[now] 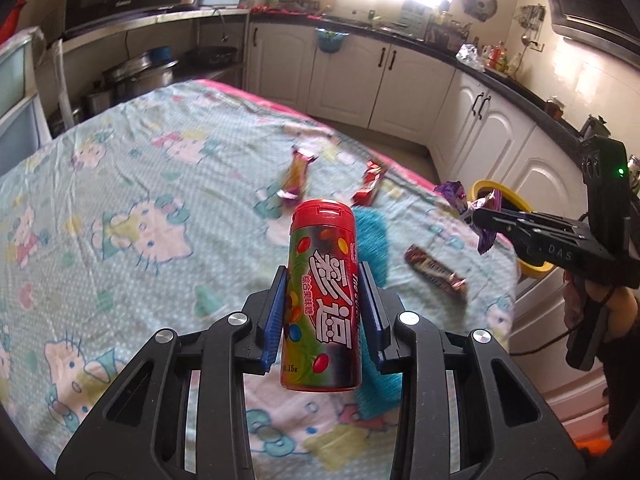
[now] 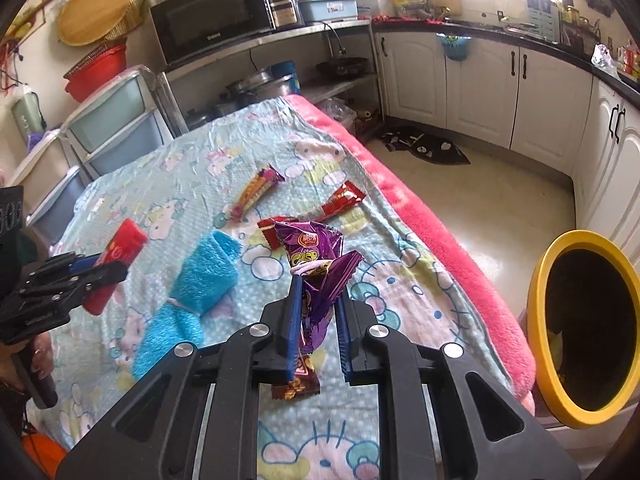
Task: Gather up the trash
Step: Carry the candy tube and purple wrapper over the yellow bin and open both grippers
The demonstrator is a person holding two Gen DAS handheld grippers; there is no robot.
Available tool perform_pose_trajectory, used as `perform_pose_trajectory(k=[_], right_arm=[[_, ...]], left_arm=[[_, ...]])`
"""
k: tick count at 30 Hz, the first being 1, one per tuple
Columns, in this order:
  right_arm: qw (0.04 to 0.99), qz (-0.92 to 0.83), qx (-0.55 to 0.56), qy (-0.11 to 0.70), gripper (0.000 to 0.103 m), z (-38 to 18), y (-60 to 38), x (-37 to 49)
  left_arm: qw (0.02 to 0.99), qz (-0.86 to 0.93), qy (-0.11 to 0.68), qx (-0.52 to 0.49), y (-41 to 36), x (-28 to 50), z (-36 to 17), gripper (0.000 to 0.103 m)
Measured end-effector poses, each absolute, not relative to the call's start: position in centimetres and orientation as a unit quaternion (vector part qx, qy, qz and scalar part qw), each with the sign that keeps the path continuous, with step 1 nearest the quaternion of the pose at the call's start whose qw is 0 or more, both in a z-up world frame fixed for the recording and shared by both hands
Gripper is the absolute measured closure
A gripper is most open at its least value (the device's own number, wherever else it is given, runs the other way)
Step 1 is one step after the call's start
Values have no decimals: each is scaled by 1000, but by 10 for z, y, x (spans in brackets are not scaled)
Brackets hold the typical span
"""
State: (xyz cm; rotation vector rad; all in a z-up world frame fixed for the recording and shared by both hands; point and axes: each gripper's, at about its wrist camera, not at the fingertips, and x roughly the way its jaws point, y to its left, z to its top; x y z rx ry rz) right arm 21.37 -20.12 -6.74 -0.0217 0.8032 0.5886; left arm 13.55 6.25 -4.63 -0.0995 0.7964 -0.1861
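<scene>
My left gripper point(image 1: 323, 280) is shut on a red-capped candy tube point(image 1: 322, 300) and holds it upright above the cartoon-print table cover point(image 1: 120, 200). The tube also shows in the right wrist view point(image 2: 116, 260). My right gripper point(image 2: 318, 292) is shut on a crumpled purple snack wrapper point(image 2: 318, 256), lifted above the table near its right edge; it also shows in the left wrist view point(image 1: 486, 216). A yellow-rimmed bin point(image 2: 584, 328) stands on the floor to the right. Loose wrappers lie on the table: an orange one point(image 2: 256, 190), a red one point(image 2: 342, 200), a brown one point(image 1: 434, 270).
A blue cloth roll point(image 2: 196, 292) lies mid-table. A pink blanket edge point(image 2: 432, 236) runs along the table's right side. White kitchen cabinets point(image 2: 480, 80) line the far and right walls. Plastic drawers point(image 2: 112, 128) and a microwave point(image 2: 208, 16) stand at the back left.
</scene>
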Motion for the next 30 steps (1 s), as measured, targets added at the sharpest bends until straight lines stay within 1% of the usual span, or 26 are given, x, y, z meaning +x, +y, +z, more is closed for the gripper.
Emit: perform_pose_trajectory(k=[12, 30], right_arm=[[898, 271, 5, 346, 88, -32, -236, 191], [923, 231, 26, 307, 88, -5, -286, 181]], left_arm=[[926, -132, 353, -32, 16, 151, -16, 76], [929, -188, 318, -13, -46, 174, 15, 76]])
